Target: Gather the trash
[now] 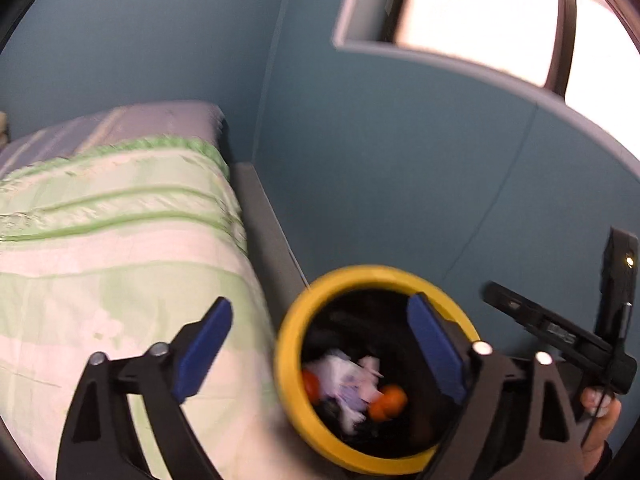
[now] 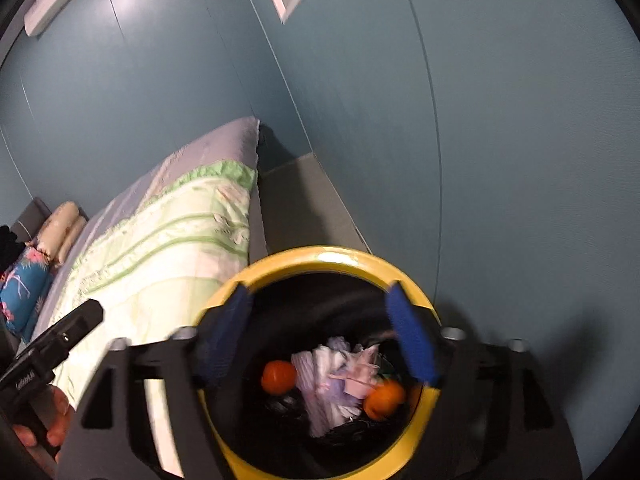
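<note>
Both my claws, left (image 1: 320,344) and right (image 2: 324,340), gape wide and empty over the yellow-rimmed bin (image 2: 416,280) beside the bed (image 2: 168,240). Trash (image 2: 340,380) lies inside (paper, two oranges). Risk: my jaws could clip the rim and tip it.

Green-striped quilt (image 2: 168,240) on bed — teal wall (image 2: 500,140) beside.

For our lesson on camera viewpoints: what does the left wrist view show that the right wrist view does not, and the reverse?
Left wrist only: a bright window at top right and the right gripper's black body at the right edge.
Right wrist only: rolled pillows and a blue floral cushion at the far end of the bed.
Both: the yellow-rimmed bin holding crumpled paper and two orange items, the green-striped bedspread, and teal walls.
</note>
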`<state>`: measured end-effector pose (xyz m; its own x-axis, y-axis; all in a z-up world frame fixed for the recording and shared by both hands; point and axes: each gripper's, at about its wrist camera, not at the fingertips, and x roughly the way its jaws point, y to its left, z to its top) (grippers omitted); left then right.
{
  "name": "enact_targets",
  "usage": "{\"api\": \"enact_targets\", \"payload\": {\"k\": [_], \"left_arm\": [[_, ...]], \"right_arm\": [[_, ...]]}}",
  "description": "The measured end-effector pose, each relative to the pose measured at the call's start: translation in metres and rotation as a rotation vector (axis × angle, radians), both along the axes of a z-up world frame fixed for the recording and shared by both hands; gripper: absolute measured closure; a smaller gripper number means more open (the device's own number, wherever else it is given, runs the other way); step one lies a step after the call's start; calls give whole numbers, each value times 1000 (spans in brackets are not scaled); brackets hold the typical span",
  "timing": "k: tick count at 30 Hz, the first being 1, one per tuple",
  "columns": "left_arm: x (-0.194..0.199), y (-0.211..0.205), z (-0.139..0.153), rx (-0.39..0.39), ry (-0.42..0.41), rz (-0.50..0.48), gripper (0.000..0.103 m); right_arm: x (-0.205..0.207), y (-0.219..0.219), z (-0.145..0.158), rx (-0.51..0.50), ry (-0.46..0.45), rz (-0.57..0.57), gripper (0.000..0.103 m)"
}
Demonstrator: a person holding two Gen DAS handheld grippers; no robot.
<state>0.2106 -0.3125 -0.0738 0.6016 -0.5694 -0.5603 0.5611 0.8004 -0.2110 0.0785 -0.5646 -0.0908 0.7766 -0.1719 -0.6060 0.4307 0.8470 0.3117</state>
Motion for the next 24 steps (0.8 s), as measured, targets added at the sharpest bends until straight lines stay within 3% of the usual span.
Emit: {"api": "enact_targets", "payload": {"k": [1, 3, 7, 12, 17, 24], "left_arm": [[-1, 9, 5, -8, -27, 17, 8], [-9, 38, 18, -17, -108, 70, 8], [-23, 88, 33, 16, -205, 153, 8], [-45, 164, 44, 35, -251, 283, 8], [-74, 241, 46, 33, -286, 445, 8], [-125, 310, 59, 5, -353, 627, 8]], "right_arm": [[-5, 5, 8, -15, -21, -13, 12], [-10, 16, 21, -52, -40, -37, 8], [3, 47, 40, -161, 2, -107, 8], [6, 93, 42, -262, 35, -134, 8], [9, 160, 41, -304, 19, -51, 8], [-6, 259, 61, -327, -104, 109, 8]]}}
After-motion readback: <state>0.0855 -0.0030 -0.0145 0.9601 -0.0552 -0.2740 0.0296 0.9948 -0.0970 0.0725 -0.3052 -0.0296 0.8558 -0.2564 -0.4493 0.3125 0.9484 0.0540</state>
